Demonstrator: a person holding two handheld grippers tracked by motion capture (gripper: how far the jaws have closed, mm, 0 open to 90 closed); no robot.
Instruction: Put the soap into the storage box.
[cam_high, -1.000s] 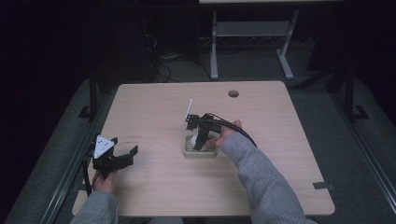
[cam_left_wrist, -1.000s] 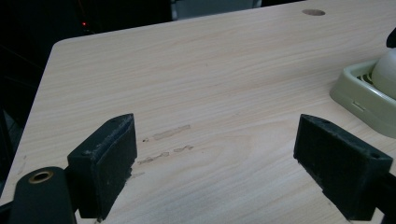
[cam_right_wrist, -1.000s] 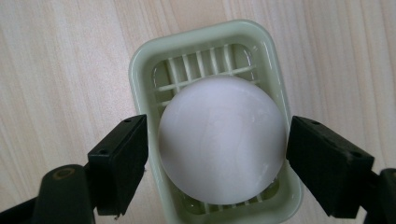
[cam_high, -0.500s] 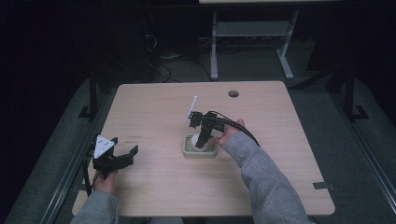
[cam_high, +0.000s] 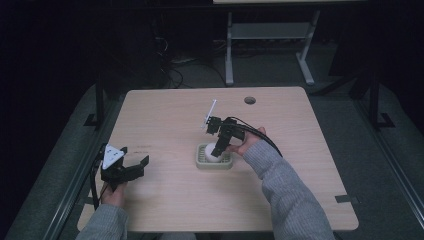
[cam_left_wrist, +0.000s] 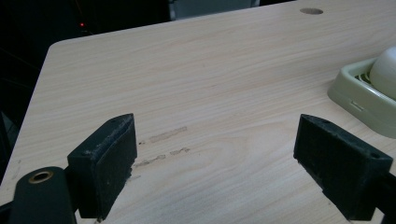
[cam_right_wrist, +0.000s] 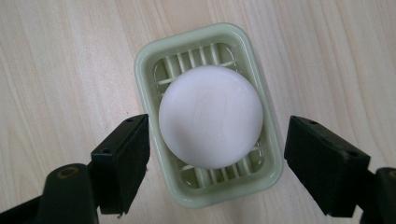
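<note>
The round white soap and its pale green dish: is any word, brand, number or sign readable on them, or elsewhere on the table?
No readable text in any view.
Round white soap bar: smooth top, no stamp or brand to be seen.
Pale green slatted plastic soap dish: no label or mark visible.
Light wooden table: only faint scuff marks, no letters.
Black right gripper and black left gripper: no markings visible on their jaws.

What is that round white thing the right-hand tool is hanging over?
On the light wooden table, near its middle, sits a pale green slatted plastic soap dish. The round white bar of soap lies in it, between the open right gripper jaws, the table's one white disc.
</note>
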